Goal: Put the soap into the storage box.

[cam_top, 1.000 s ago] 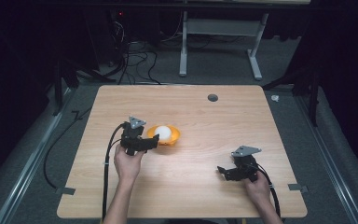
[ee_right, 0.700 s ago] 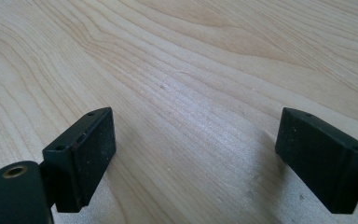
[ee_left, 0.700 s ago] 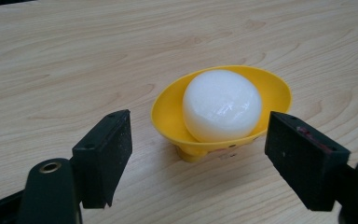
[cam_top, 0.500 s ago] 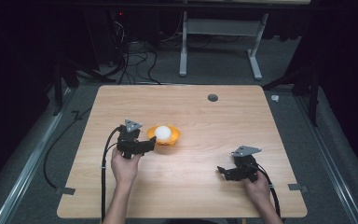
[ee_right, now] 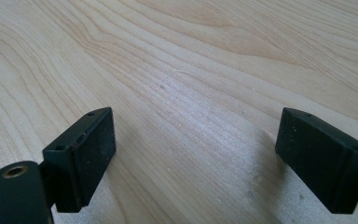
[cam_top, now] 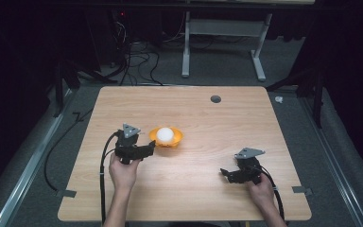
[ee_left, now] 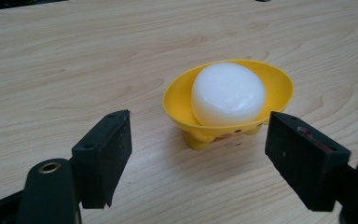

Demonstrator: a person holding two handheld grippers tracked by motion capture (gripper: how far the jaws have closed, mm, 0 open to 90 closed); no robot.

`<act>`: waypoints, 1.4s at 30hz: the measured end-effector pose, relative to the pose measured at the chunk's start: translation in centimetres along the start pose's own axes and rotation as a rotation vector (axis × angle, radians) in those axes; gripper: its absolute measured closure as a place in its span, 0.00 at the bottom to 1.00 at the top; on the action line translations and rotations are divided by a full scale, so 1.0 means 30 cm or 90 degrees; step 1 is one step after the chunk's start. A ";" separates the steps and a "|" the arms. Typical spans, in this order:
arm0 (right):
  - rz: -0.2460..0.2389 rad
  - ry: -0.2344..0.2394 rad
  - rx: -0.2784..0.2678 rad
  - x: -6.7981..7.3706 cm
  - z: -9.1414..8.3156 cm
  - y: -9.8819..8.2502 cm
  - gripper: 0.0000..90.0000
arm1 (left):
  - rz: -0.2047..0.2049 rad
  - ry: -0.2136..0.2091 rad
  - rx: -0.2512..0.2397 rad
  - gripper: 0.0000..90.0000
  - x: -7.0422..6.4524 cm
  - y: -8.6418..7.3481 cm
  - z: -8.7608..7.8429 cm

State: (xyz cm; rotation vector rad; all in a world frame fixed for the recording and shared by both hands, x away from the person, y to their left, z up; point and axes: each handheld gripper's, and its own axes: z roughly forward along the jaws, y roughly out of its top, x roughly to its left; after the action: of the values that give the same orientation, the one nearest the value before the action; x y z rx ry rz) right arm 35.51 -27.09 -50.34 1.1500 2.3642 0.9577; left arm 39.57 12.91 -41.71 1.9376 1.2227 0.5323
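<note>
A small yellow bowl on little feet stands left of the table's middle and holds a white rounded lump. My left gripper sits just to the bowl's left, open, its jaws wide apart and a short way back from the bowl with nothing between them. At the front right, my right gripper rests low over bare wood, open and holding nothing.
The wooden table has a round cable hole near its far edge. Cables trail from the left gripper toward the front edge. Metal desk legs and floor wiring lie beyond the table.
My left gripper has drawn back from the bowl toward the front left, leaving the bowl and white lump where they stood. The right gripper has stayed put.
</note>
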 end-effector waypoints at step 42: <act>0.000 0.000 0.000 0.000 0.000 0.000 0.14 | -0.068 0.007 -0.016 0.26 0.065 -0.134 -0.085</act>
State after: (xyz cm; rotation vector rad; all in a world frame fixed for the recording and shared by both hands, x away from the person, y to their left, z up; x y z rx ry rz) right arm 35.51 -27.09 -50.34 1.1498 2.3643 0.9579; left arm 36.41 16.61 -43.39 1.8395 1.3125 0.5001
